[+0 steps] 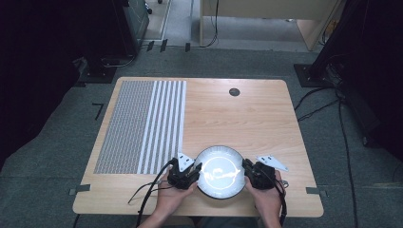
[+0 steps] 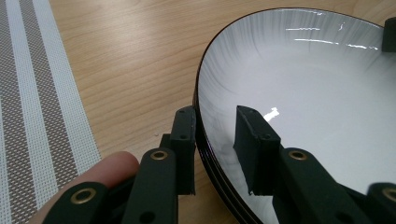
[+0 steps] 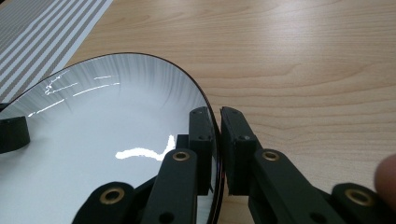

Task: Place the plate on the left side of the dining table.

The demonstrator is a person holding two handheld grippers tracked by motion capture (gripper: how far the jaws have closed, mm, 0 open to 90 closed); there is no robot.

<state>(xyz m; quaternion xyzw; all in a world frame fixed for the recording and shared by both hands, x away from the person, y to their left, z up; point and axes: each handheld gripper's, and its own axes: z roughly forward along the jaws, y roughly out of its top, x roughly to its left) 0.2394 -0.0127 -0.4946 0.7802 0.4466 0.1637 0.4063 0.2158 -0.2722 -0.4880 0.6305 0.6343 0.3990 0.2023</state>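
Lying in the lower middle of the high view, a white plate point(image 1: 219, 171) with a dark rim is seen on the wooden counter point(image 1: 247, 118), near its front edge. It is flanked by the left gripper point(image 1: 195, 171) at its left rim and the right gripper point(image 1: 246, 169) at its right rim, each held in a hand that enters from the bottom of the frame.

In the left gripper view, the plate point(image 2: 317, 107) is spread over the right part of the frame, and its rim is seen running between the two black fingers point(image 2: 183, 144): one finger is placed outside the rim, the other inside over the white surface. A visible gap is left between the inner finger and the rim, so a firm pinch cannot be told there, though the fingers are drawn close together.

In the right gripper view, the plate point(image 3: 102, 140) is seen at the lower left, and its rim is pinched tightly between the two fingers point(image 3: 235, 149), one on each side.

A striped placemat point(image 1: 142, 124) is laid on the counter's left part, well apart from the plate. A small dark round disc point(image 1: 234, 92) is set into the counter in the upper middle.

The plate's near edge is cut off at the bottom of both gripper views, and bright glare blurs its centre in the high view.
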